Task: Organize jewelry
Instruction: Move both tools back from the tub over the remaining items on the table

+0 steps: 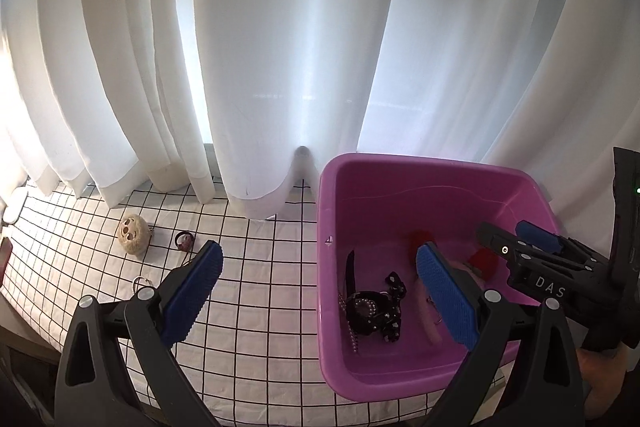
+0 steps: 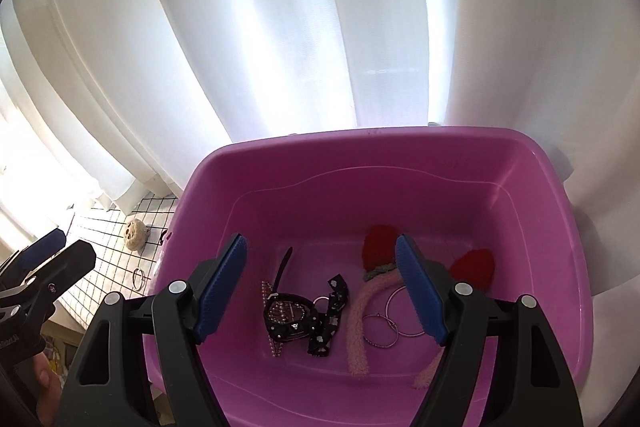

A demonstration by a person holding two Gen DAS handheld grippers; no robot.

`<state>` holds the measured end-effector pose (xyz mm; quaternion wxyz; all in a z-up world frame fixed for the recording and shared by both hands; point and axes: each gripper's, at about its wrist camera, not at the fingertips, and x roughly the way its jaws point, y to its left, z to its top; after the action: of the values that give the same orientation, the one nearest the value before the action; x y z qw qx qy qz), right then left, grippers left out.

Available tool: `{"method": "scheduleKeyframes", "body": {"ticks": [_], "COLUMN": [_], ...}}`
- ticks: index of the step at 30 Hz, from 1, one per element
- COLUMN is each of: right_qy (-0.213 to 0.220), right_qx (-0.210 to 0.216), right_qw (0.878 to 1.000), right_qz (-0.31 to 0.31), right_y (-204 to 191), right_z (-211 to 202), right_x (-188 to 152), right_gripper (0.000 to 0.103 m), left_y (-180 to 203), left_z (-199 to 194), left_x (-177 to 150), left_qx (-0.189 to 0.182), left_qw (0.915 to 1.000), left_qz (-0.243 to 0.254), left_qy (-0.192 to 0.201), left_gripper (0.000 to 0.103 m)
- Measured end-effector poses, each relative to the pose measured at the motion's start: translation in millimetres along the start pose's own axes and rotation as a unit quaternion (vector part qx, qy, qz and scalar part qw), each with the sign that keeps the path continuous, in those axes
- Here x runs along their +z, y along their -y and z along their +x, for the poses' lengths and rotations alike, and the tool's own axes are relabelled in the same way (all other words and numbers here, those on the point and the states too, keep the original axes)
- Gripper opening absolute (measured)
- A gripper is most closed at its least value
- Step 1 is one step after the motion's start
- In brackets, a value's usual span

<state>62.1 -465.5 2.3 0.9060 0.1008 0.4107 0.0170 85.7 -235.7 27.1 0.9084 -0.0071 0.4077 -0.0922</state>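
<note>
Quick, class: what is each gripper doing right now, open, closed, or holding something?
Left gripper: open, holding nothing, poised over the purple tub's left rim.
Right gripper: open, holding nothing, above the jewelry in the tub.

White capitals "DAS" stand on the black body of the right gripper [image 1: 516, 247], seen at the right edge of the left wrist view; a white label on the left gripper [image 2: 40, 247] is too cut off to read
</note>
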Motion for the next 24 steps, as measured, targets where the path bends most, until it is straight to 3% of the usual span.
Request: {"method": "scheduleKeyframes", "body": {"ticks": [13, 24], "right_qy": [0.020, 0.036], "right_qx": [0.008, -0.003], "right_qw": [0.999, 0.998], "right_qz": [-0.030, -0.055], "right_y": [-70.8, -155.5], "right_z": [0.0, -4.1], "right_x": [8.0, 8.3], "right_gripper": [0.073, 0.073], "left_y": [-74.3, -164.1], "left_z": [-15.3, -29.2], "left_x": [3.7, 11.3], "left_qx": [0.011, 0.012], "left_qw": [0.9992, 0.9982], "left_qz": [-0.033, -0.050], "left_qy": [0.018, 0.031], "left_gripper": [0.096, 0.096]}}
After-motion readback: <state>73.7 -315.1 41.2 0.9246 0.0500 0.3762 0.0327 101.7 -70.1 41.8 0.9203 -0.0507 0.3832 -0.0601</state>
